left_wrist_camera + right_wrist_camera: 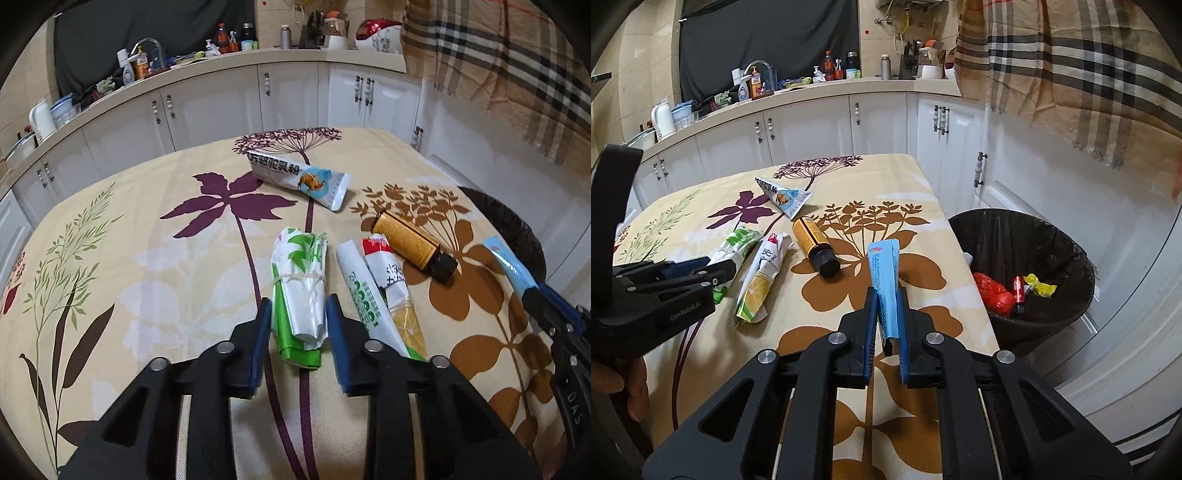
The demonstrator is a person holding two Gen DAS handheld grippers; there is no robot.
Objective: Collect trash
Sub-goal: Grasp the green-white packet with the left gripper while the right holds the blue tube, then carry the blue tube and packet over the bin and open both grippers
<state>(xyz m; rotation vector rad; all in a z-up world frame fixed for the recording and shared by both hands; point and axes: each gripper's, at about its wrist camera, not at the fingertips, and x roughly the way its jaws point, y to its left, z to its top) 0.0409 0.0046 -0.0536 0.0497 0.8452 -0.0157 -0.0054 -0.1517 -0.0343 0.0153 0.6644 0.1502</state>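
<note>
My left gripper (298,308) is open, its jaws either side of a green-and-white bundled plastic bag (300,291) tied with a rubber band on the flowered table (147,258). My right gripper (887,299) is shut on a light blue packet (885,273), held above the table's right side; it also shows in the left wrist view (511,267). On the table lie a white-green-yellow wrapper (380,291), an amber bottle with a black cap (413,245) and a silver-blue tube (299,177). A black-lined trash bin (1023,266) stands right of the table.
The bin holds a red bag (993,293), a small red can and a yellow wrapper. White cabinets (812,125) and a cluttered counter run behind the table. A plaid cloth (1071,66) hangs at upper right. The table edge (964,258) borders the bin.
</note>
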